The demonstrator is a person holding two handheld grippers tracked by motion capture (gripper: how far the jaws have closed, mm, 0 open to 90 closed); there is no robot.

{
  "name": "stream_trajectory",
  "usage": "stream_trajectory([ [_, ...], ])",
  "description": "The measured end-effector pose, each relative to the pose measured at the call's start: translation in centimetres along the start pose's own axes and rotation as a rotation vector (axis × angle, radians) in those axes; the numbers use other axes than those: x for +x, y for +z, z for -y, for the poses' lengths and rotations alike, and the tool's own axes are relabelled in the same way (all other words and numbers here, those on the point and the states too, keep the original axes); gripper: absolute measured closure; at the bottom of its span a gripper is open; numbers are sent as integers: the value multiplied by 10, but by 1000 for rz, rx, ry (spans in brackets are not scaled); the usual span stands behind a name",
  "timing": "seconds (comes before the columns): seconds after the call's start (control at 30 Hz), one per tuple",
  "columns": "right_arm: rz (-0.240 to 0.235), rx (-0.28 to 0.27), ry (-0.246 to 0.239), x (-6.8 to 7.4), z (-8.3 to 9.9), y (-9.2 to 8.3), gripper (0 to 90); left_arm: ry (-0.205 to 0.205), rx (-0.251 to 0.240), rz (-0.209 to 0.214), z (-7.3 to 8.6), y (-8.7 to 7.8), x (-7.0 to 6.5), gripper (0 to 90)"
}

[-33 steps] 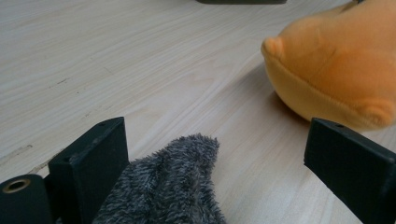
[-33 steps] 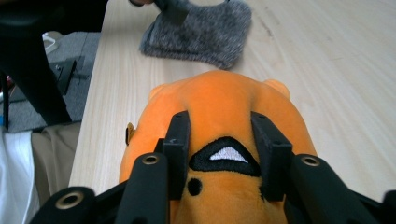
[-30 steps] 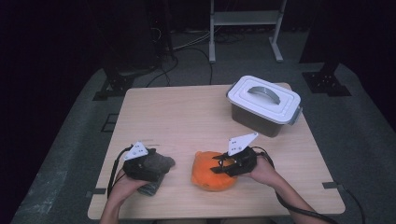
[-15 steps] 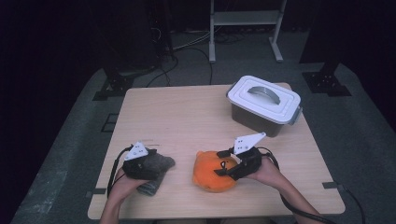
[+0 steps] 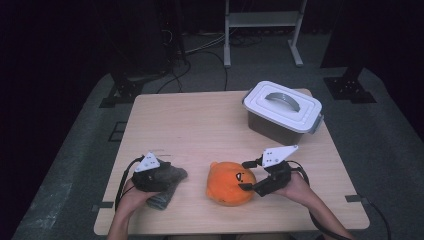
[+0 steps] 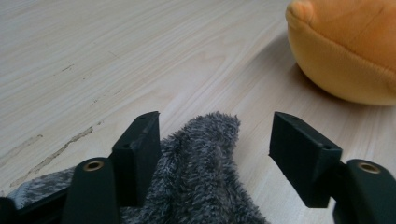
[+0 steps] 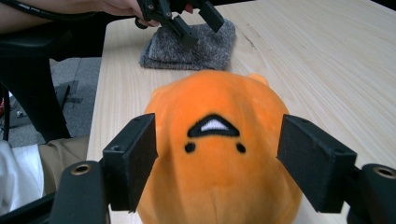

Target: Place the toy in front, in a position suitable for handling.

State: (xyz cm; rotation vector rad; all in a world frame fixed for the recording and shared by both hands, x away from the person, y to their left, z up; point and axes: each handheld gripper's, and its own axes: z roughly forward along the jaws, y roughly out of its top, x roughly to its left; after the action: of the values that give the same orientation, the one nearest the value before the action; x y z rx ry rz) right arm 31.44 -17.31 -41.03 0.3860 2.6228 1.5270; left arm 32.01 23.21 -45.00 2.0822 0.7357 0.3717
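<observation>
Right tool [image 7: 217, 161] just been opening, released astride the orange plush [image 5: 231, 182] on the counter [image 5: 200, 125] front (soft, light, probably squashes, best pinched at its sides), left tool [image 6: 215, 149] closing around the grey sock [image 6: 201, 168], not yet clamped.

An orange plush toy [image 5: 231, 183] with black face marks, a fuzzy grey cloth [image 5: 167, 186], a pale wood table [image 5: 200, 125].
</observation>
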Motion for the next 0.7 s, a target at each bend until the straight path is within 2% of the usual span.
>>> stream_trajectory([
  [0.07,1,-9,8,0,3,-2,265,21,11,5,0,2,0,385],
  [0.27,2,-13,19,1,10,-2,258,41,69,2,4,7,1,477],
  [0.43,7,-18,16,3,13,-1,252,19,83,7,7,9,4,549],
  [0.63,21,-15,9,4,15,1,239,5,149,-8,11,15,6,568],
  [0.7,29,-12,2,5,15,1,237,-5,152,-10,12,16,7,577],
])
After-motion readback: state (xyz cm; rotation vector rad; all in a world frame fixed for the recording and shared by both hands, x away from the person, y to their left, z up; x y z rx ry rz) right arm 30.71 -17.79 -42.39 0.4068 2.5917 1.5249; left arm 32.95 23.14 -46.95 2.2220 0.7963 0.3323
